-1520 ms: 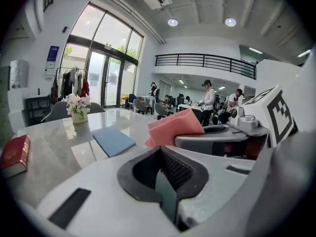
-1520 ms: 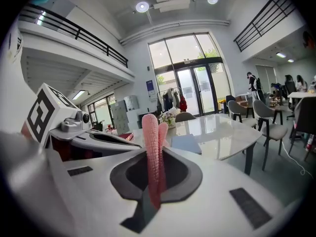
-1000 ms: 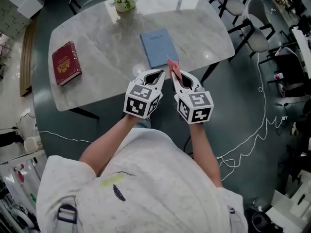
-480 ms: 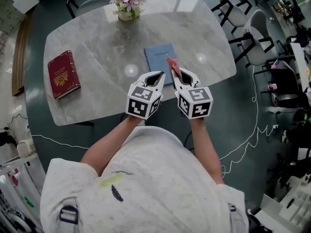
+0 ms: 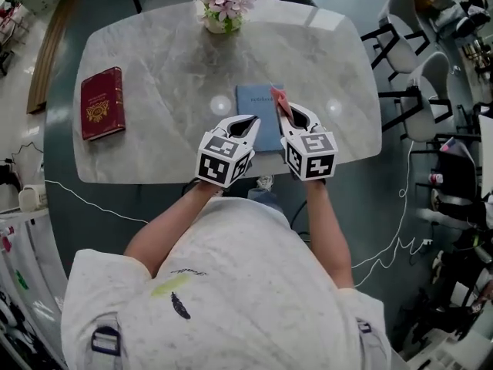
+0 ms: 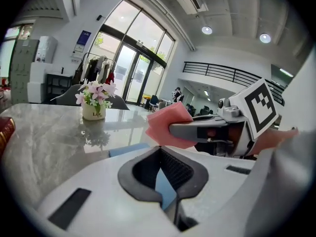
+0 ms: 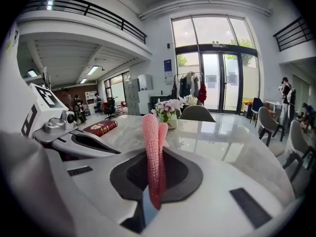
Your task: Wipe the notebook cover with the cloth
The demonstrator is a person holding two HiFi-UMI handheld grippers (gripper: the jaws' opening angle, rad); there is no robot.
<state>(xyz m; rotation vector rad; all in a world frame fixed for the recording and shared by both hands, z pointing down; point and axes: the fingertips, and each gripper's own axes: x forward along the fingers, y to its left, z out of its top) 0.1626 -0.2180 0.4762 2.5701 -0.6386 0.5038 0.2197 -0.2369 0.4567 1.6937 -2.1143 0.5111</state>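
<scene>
Two hand-held grippers, one task item, logged over a grey marble-look oval table [image 5: 154, 60]

Item: slim pale-blue rectangular notebook [image 5: 259, 118], flat on the table close to its near edge, long axis running away from the person.

Right gripper [image 5: 286, 112]: jaws clamped on a folded pink textured cloth [image 5: 277, 99] that stands out from the tips, above the notebook's right edge. Contact between cloth and cover cannot be told.

Left gripper [image 5: 251, 122]: jaws together, nothing held, over the notebook's left near part.

Governing relation: notebook lies just ahead of and beneath both grippers, between them. The cloth-bearing right gripper is judged better placed, needing to lower and sweep leftward across the cover.

Also present: dark red hardback book [image 5: 102, 102], well apart at left; small pot of pale flowers [image 5: 225, 6] at the far edge
</scene>
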